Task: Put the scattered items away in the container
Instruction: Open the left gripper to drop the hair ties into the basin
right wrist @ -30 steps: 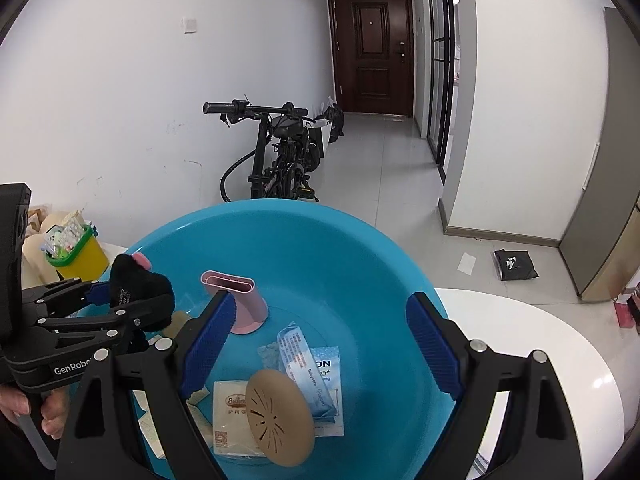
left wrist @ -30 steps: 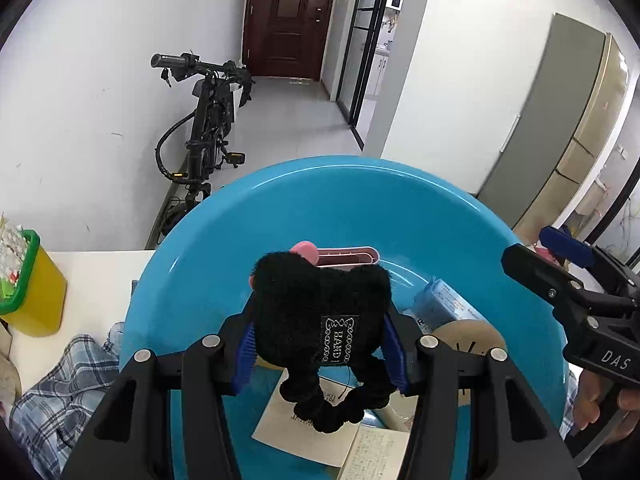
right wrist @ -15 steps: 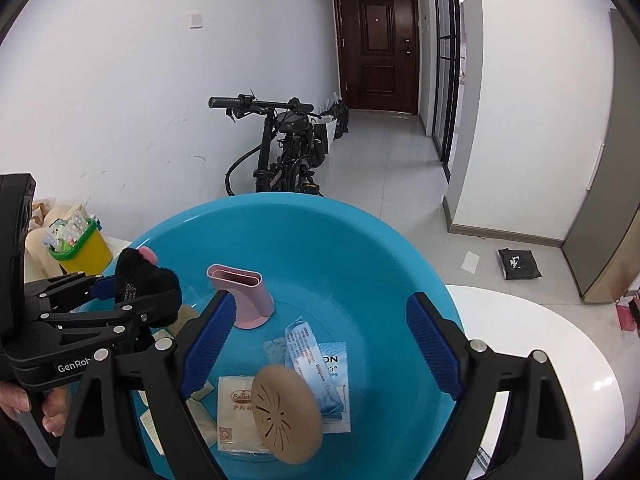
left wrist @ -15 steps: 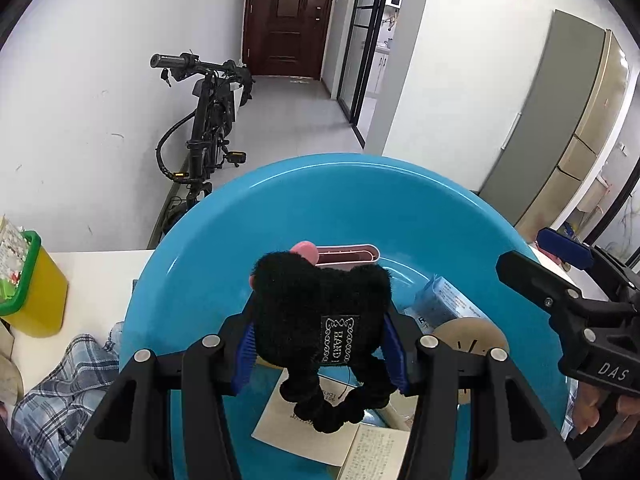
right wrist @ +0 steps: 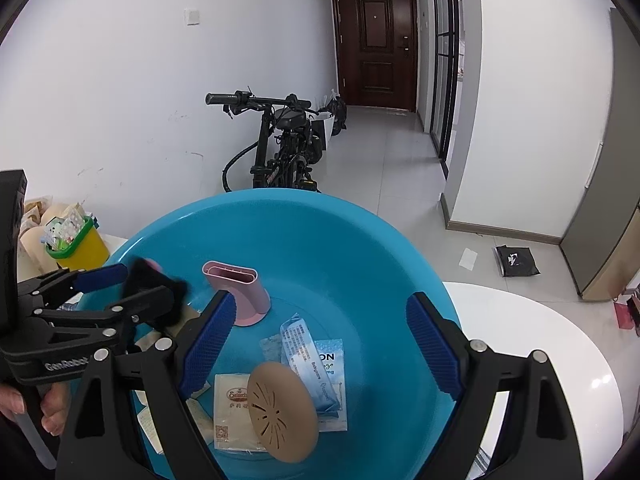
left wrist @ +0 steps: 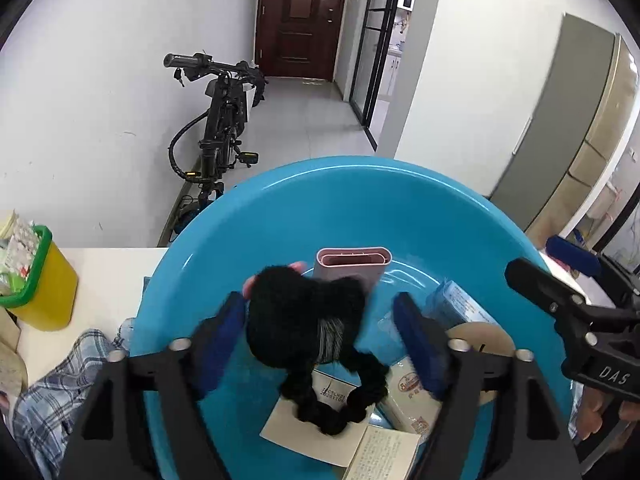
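A black woolly item with a braided tail (left wrist: pixel 304 320) hangs between the pads of my left gripper (left wrist: pixel 318 308) over the blue basin (left wrist: pixel 360 200). The jaws are opening and the pads stand apart from the item. From the right wrist view the left gripper (right wrist: pixel 140 284) and the black item (right wrist: pixel 154 292) are at the basin's (right wrist: pixel 320 232) left side. My right gripper (right wrist: pixel 320 304) is open above the basin with nothing between its fingers. Inside lie a pink holder (right wrist: pixel 240 292), a tan perforated disc (right wrist: pixel 280 416), a blue packet (right wrist: pixel 316 360) and paper sachets (right wrist: pixel 230 408).
A yellow bin with a green rim (left wrist: pixel 36 280) and a plaid cloth (left wrist: pixel 60 380) sit on the white table (right wrist: pixel 540 340) left of the basin. A bicycle (left wrist: pixel 216 128) leans on the wall beyond. A person's hand (right wrist: pixel 52 412) holds the left gripper.
The left gripper's jaws have spread apart and the black woolly item has come loose, turning and sagging lower between them. The right gripper stays as it was.
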### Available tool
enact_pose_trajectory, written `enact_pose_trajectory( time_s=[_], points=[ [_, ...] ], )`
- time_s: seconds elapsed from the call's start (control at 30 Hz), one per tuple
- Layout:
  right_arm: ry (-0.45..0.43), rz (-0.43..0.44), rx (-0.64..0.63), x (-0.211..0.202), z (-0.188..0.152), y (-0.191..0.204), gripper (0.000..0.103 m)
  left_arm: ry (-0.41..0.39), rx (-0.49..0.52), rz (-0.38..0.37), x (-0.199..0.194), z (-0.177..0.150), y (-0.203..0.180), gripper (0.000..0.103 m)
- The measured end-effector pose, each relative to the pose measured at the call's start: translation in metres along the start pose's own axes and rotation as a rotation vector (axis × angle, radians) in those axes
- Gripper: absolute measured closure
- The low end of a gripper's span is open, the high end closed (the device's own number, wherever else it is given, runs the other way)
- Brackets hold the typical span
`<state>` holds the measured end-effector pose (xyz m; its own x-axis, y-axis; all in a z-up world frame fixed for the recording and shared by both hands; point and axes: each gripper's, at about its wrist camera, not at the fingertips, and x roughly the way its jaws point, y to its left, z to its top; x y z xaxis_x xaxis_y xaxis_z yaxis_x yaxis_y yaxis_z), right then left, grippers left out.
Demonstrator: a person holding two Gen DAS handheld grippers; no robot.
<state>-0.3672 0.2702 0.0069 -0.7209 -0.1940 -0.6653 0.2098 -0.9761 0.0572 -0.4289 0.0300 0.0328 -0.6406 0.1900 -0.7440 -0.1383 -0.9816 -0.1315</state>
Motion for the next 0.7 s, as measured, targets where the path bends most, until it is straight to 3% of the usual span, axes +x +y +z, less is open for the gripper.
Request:
enact_pose_trajectory(
  time_s=[0.2,0.3,0.4,0.53,0.7],
  points=[
    [-0.005,0.001,0.0,-0.002,0.002,0.0,0.017,0.007,0.01,0.008,-0.001,-0.001,-0.002,0.021],
    [-0.009,-0.005,0.008,-0.004,0.004,-0.001,0.009,0.021,0.047,0.022,-0.001,-0.004,-0.009,0.021],
    [-0.003,-0.018,0.017,-0.003,0.003,-0.003,0.008,0.033,0.085,0.041,-0.001,-0.007,-0.017,0.021],
    [0.029,-0.016,0.018,-0.009,-0.006,-0.006,0.008,0.07,0.087,0.046,-0.003,-0.019,-0.024,0.021],
    [0.005,-0.012,0.014,-0.032,-0.015,-0.003,0.008,0.127,0.087,0.039,-0.007,-0.043,-0.031,0.021]
  ],
)
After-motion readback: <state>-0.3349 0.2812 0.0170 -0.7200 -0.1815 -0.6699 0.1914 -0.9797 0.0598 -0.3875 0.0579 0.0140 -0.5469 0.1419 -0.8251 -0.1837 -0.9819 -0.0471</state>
